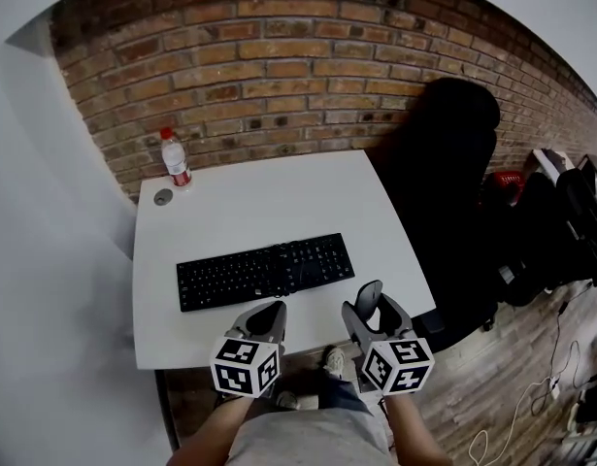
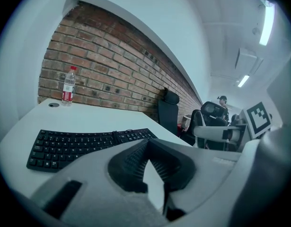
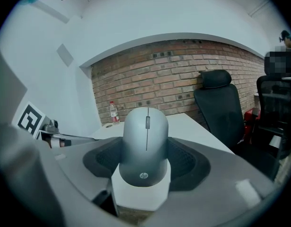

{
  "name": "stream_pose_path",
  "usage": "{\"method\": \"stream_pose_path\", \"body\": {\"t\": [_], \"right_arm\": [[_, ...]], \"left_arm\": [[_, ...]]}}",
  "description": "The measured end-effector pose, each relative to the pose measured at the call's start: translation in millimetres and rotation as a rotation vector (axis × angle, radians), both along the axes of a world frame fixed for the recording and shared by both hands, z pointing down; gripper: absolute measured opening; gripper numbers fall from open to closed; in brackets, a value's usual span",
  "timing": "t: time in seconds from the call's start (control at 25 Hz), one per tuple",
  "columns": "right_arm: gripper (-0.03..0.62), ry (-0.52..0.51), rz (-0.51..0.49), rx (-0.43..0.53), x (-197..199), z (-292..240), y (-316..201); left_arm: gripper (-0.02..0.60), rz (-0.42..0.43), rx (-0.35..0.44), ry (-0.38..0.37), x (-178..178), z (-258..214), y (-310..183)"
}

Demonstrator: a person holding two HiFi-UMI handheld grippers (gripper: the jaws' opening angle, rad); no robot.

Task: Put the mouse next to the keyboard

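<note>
Two grippers sit at the near edge of the white table [image 1: 279,197], with me looking steeply down on them. My right gripper [image 1: 371,297] is clamped on the mouse [image 3: 145,143], a grey one standing nose-up between the pads, its wheel facing the camera. From overhead the mouse is just off the right end of the keyboard [image 1: 266,270], a little nearer to me and not touching it. I cannot tell whether it rests on the table or hangs just above. My left gripper [image 1: 271,311] is in front of the keyboard's middle, its jaw tips together with nothing between them. A water bottle [image 1: 175,159] stands upright at the far left corner against the brick wall [image 1: 279,56]. A black chair [image 1: 453,153] is beside the table's right side.
</note>
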State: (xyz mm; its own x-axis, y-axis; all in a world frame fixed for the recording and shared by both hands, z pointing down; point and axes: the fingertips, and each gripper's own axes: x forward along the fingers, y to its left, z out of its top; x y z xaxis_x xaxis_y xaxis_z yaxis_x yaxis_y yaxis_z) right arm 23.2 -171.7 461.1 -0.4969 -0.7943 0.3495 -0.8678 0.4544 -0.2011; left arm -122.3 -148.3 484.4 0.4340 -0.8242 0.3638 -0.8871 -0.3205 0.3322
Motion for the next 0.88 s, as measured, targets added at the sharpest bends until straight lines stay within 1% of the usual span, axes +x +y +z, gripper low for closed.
{"method": "stream_pose_path", "body": {"t": [0.32, 0.88], "right_arm": [[0.299, 0.012, -0.043, -0.018, 1.8, 13.7, -44.2], [0.298, 0.046, -0.094, -0.087, 31.1, 43.9, -121.6]], "left_arm": [[-0.014, -0.061, -0.016, -0.017, -6.3, 7.8, -36.1], [-0.014, -0.117, -0.065, -0.04, 18.6, 22.1, -103.3]]}}
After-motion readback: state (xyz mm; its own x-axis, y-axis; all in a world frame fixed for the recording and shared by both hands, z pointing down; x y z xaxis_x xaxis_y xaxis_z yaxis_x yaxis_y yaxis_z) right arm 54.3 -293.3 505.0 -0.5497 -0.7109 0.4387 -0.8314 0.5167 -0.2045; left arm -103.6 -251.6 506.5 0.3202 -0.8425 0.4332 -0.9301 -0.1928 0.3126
